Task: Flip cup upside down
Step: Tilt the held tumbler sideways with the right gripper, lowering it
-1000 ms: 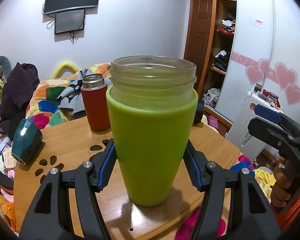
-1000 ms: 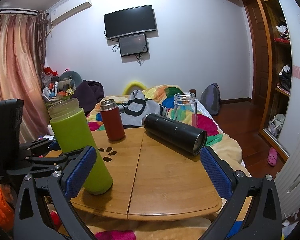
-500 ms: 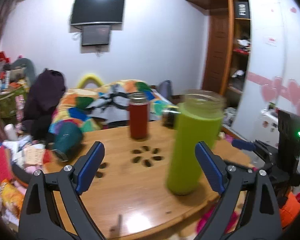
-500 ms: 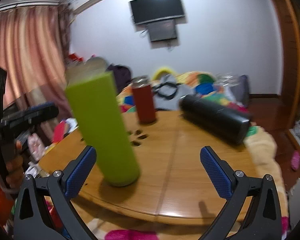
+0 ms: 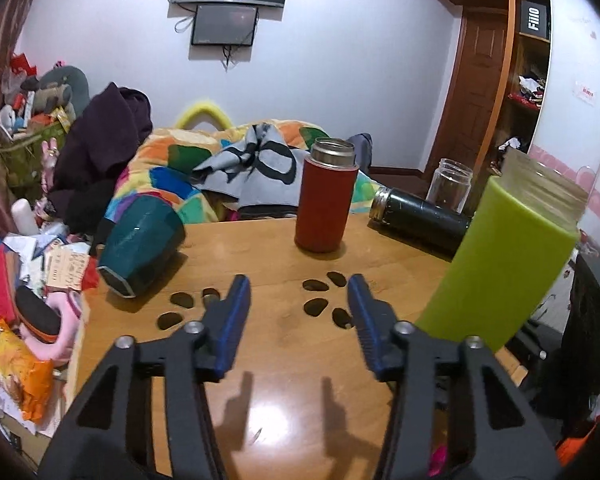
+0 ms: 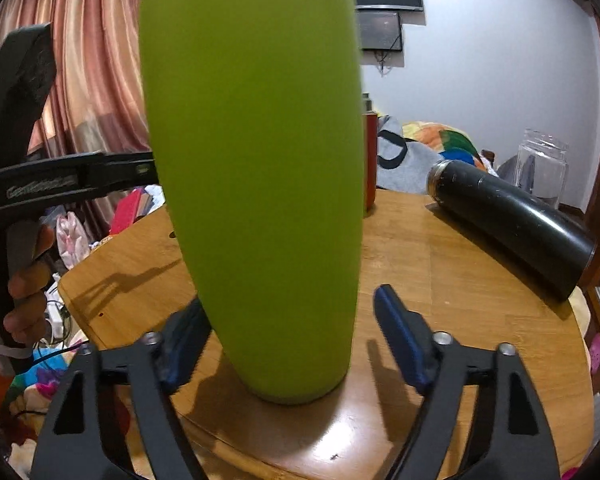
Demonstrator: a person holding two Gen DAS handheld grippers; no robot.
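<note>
The green cup (image 6: 256, 176), a tall glass tumbler in a lime-green sleeve, stands upright with its open mouth up near the front edge of the round wooden table (image 6: 460, 264), filling the middle of the right wrist view and rising along the right edge of the left wrist view (image 5: 504, 256). The right gripper (image 6: 288, 344) is set low around the cup's narrow base, its blue-padded fingers (image 6: 400, 336) apart on either side; the left pad seems to sit against or just behind the sleeve while the right pad stands clear, so I judge this a grasp being lined up, not yet a clamp. Gripping near the bottom probably makes sense for a flip: it leaves the rim free to come down onto the table. The left gripper (image 5: 296, 320), seen also at the left edge of the right wrist view (image 6: 60, 184), hovers over bare table in the lower centre of its own view, fingers (image 5: 232, 320) apart and holding nothing, well clear of the cup, likely to give the turn room. A red flask (image 5: 326, 196) stands upright behind, a black flask (image 6: 512, 228) lies on its side at the right, a clear glass jar (image 6: 542, 172) stands beyond it, and a teal cup (image 5: 140, 244) lies tipped at the table's left edge; the black flask is the nearest thing a swinging cup could knock.
</note>
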